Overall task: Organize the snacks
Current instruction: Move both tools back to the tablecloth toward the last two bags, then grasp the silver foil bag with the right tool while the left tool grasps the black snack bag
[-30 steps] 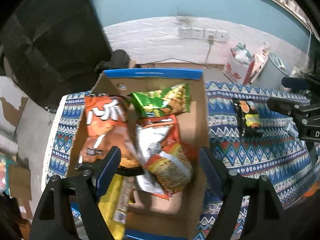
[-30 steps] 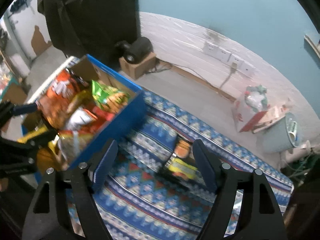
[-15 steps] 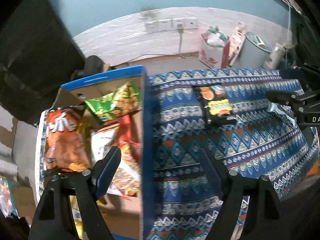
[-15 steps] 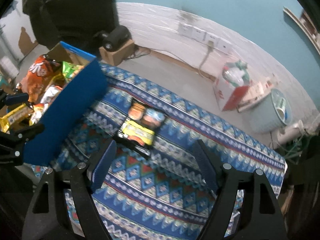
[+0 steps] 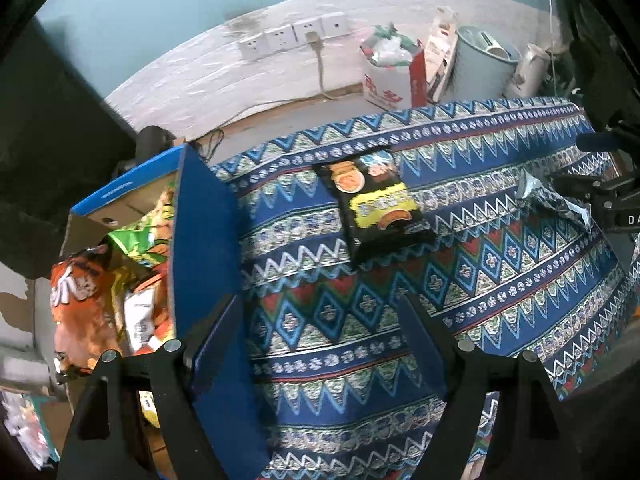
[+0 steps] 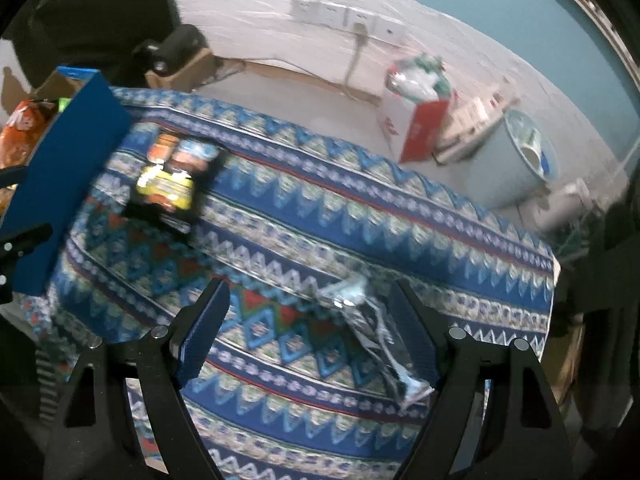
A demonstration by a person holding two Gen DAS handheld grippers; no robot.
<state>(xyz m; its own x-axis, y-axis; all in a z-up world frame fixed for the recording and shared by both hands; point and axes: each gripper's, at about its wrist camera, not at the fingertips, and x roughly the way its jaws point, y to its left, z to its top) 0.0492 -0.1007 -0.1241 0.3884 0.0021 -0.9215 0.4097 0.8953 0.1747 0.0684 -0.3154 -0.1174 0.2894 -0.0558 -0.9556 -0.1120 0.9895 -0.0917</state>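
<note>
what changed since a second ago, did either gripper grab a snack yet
Neither has. Both grippers swung away from the blue box toward the open cloth: the left gripper, earlier over the box's bags, now hangs over the patterned cloth short of the black snack pack. The right gripper has come over a silvery wrapper. Both stay open and empty; the snacks lie where they were.

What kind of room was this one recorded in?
Probably a lived-in home or storage room, not a lab. A table under a patterned cloth holds a snack box; behind it are a teal wall with sockets, a bin and a stuffed bag on the floor.
</note>
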